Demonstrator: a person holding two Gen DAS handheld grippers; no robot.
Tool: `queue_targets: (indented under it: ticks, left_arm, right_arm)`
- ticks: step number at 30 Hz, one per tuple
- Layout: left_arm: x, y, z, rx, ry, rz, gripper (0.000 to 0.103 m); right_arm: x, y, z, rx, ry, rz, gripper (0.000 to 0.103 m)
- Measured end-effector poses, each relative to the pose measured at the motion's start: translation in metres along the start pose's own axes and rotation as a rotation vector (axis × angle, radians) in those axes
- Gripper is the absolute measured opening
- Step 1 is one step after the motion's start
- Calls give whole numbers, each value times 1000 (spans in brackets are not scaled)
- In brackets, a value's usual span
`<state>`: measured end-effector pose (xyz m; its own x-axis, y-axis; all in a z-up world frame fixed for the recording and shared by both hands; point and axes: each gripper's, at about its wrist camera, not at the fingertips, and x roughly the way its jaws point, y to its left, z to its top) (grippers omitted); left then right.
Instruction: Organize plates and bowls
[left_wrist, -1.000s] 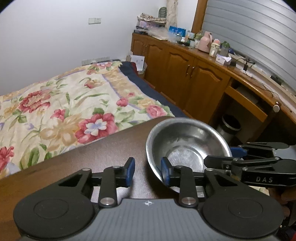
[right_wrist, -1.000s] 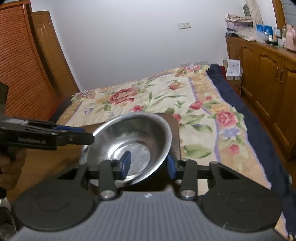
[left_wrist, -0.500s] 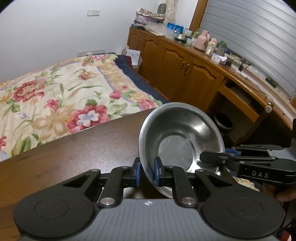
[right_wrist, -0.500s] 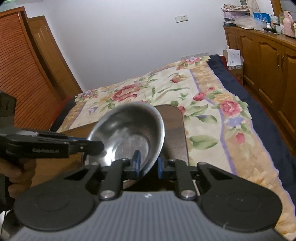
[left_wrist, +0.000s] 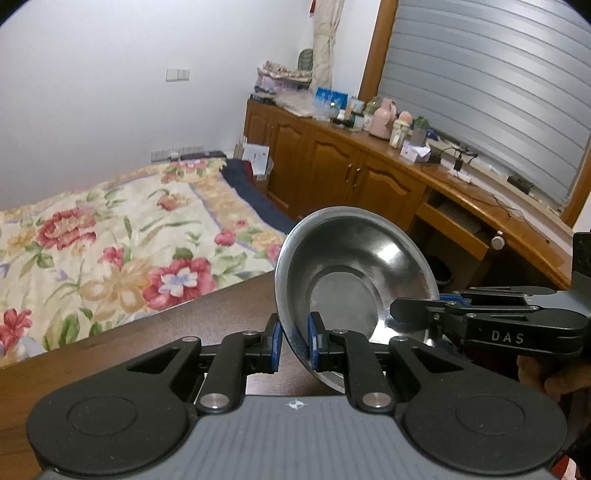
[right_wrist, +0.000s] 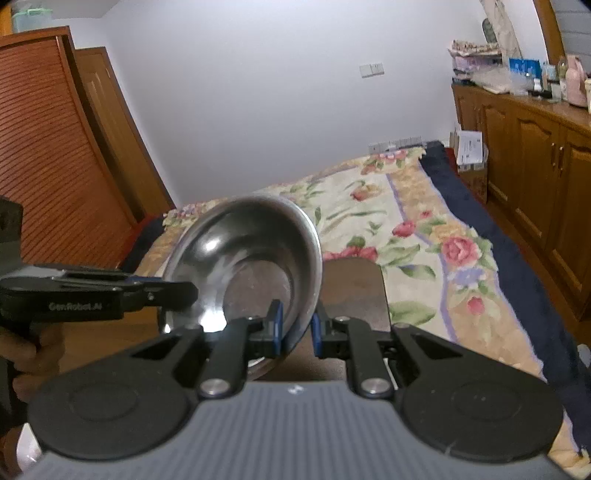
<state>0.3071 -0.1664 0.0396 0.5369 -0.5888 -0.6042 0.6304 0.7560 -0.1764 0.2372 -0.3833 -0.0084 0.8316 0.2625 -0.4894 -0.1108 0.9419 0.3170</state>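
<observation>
Bowl held off the table by both grippers, one on each side of its rim.

The steel bowl (left_wrist: 354, 280) was tilted, clear of the dark wooden table (left_wrist: 155, 339); the left gripper (left_wrist: 294, 341) was clamped on the rim's near-left edge and the right gripper (right_wrist: 297, 326) was clamped on the opposite edge, each with one blue pad inside the wall and one outside. To carry it well, I judged both hands should travel together and level the bowl, since thin, slick metal could twist out of an uneven pinch. Beyond the table lay a floral bedspread (left_wrist: 110, 236), and a wooden cabinet (left_wrist: 332, 177) crowded with bottles stood well apart; nothing blocked the path, though no plates or stacking spot showed.
</observation>
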Motion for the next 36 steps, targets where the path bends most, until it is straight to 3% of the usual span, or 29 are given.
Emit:
queue_targets:
  ticks: [25, 36]
  left_arm:
    - [-99, -9, -28, 41, -101, 25, 16]
    - [-126, -14, -72, 53, -72, 50, 17]
  right_arm:
    - [-51, 54, -10, -72, -71, 29, 18]
    - [-61, 74, -37, -98, -23, 50, 18]
